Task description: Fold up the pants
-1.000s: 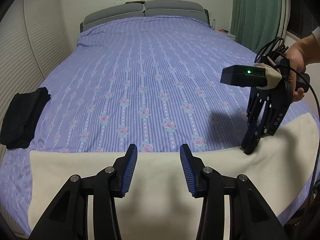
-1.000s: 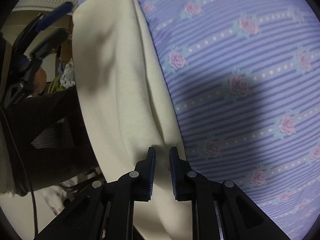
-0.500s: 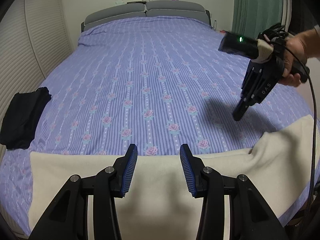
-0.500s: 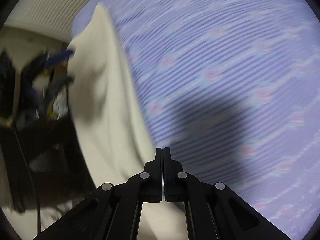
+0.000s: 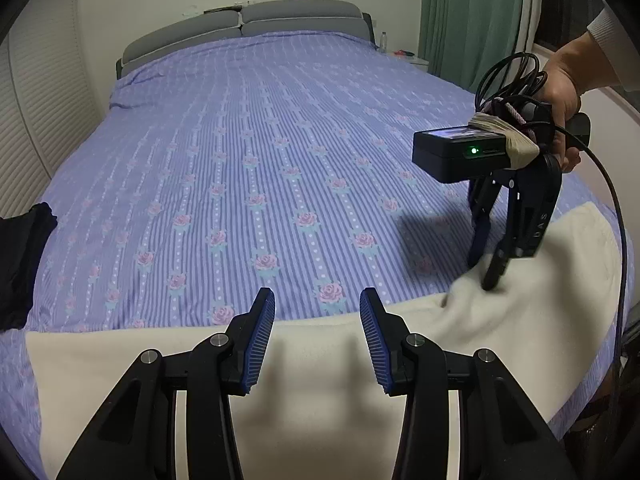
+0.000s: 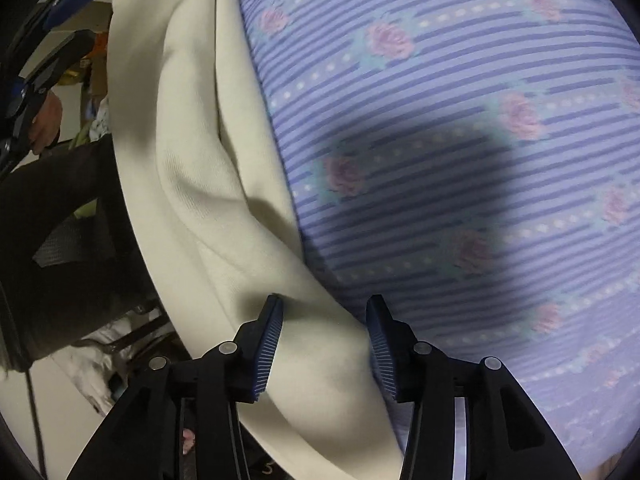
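Cream pants [image 5: 304, 364] lie stretched along the near edge of the bed, left to right. My left gripper [image 5: 317, 334] is open and empty, hovering just above their middle. My right gripper [image 5: 486, 258] is open at the right part of the pants, its tips down at the far edge of the cloth. In the right wrist view the cream pants [image 6: 208, 184] run between the open fingers of the right gripper [image 6: 324, 338], with a raised fold at the tips. The left gripper [image 6: 60, 32] shows at the upper left there.
The bed has a purple striped sheet with roses [image 5: 256, 144] and a grey headboard [image 5: 244, 28]. A black garment [image 5: 22, 256] lies at the bed's left edge. Green curtains [image 5: 472, 16] hang at the back right. The bed's near edge drops to a dark floor area [image 6: 60, 240].
The right gripper was shut and lifted above the sheet half a second ago; now it is open and back down on the pants' far edge. The left gripper has stayed still.
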The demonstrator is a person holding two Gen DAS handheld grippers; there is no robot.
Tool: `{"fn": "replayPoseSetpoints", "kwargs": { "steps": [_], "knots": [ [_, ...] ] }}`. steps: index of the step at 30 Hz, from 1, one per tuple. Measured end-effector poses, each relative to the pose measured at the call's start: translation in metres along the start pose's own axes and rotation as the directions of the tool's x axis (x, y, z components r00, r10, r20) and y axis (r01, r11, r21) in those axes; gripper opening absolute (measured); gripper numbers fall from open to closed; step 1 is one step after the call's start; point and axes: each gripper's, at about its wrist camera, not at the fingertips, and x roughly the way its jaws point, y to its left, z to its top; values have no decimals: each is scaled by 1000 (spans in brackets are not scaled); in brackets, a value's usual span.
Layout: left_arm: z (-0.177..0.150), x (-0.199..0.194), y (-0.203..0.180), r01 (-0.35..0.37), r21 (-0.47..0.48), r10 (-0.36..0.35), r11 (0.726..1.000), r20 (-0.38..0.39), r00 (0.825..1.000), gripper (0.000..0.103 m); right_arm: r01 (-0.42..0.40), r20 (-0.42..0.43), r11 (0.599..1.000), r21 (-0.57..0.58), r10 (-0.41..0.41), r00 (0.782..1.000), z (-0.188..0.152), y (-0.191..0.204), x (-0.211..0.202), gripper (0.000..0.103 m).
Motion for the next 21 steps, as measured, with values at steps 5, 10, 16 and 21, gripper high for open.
{"fn": "replayPoseSetpoints", "kwargs": {
  "steps": [5,10,16,21],
  "knots": [
    [0,1,-3,-13,-8,13,1000,-9,1000,44,48,45,996,-74,-45,998,-7,16,-13,4],
    [0,1,1,-20,-23,19,1000,-11,1000,44,166,187,986,-31,-157,970,-31,16,-69,3],
    [-1,4,-3,-23,-10,22,1000,-22,999,44,257,210,959,122,-278,937,-41,7,-41,3],
    [-8,3,-1,-22,15,23,1000,-30,999,44,196,184,963,186,-230,956,-29,8,-12,6]
  ]
}}
